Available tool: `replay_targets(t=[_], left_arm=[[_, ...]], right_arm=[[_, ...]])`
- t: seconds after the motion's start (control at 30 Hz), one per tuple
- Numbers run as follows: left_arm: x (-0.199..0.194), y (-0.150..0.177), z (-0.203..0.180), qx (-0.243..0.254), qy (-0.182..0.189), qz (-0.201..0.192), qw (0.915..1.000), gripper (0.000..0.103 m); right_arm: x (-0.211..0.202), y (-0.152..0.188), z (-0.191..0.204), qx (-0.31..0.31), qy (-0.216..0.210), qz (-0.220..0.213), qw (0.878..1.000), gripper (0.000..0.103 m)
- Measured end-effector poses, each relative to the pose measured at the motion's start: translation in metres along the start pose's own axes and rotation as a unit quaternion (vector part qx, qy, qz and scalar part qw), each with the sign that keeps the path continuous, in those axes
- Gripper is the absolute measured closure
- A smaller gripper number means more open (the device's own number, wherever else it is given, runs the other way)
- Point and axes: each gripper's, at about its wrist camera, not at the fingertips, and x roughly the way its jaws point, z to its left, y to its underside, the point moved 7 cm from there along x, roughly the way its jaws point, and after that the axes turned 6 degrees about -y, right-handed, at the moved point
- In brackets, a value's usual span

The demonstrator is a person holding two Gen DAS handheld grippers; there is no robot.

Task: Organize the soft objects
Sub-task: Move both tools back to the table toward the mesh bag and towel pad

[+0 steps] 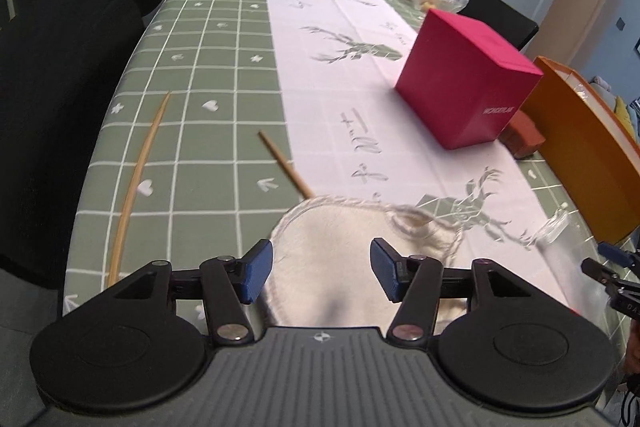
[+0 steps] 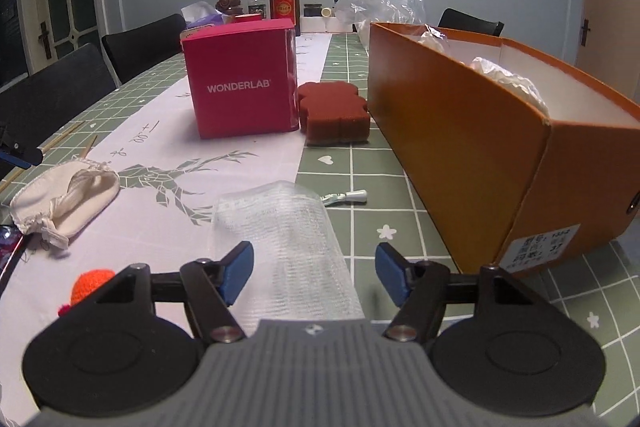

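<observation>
- My left gripper (image 1: 322, 273) points forward and down at the worktop (image 1: 208, 163), tilted fairly steeply.
- Its two blue-padded fingers (image 1: 256, 271) stand well apart, with nothing pressed between the pads.
- The black linkage arms behind those fingers are splayed outward on both sides.
- My right gripper (image 2: 314, 273) also points forward and down, at a shallower angle than the left.
- Its blue fingers (image 2: 236, 273) are spread wide too, and the pads touch nothing.
- From the left wrist view, the tip of my right gripper shows at the far right edge.
- From the right wrist view, a finger of my left gripper shows at the far left edge.
</observation>
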Motion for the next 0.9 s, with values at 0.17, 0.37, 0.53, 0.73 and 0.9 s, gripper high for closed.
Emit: replay_targets(t=[0.17,0.37,0.53,0.73,0.9], left_arm=[[0.008,0.007,0.007,-0.016,0.001,0.020,0.9997,0.037],[0.018,0.012,0.003,-0.018,-0.017,0.043,0.9988,0.035],[0.020,0.009,0.007,-0.039,-0.024,0.051,0.9976,0.039],[0.021,0.009,0.008,-0.055,-0.013,0.065,0.9963,0.071],[0.018,0.005,0.003,-0.066,-0.008,0.060,0.9960,0.093]], right_arm=[[-0.001,0.002,-0.005,0.020,-0.007,0.001,1.000,0.033],[0.000,0.009,-0.007,0.026,-0.012,0.009,1.000,0.031],[-0.002,0.011,-0.009,0.033,-0.015,0.012,0.999,0.031],[-0.001,0.013,-0.011,0.038,-0.017,0.012,0.999,0.030],[0.002,0.016,-0.007,0.032,-0.018,0.015,0.999,0.027]])
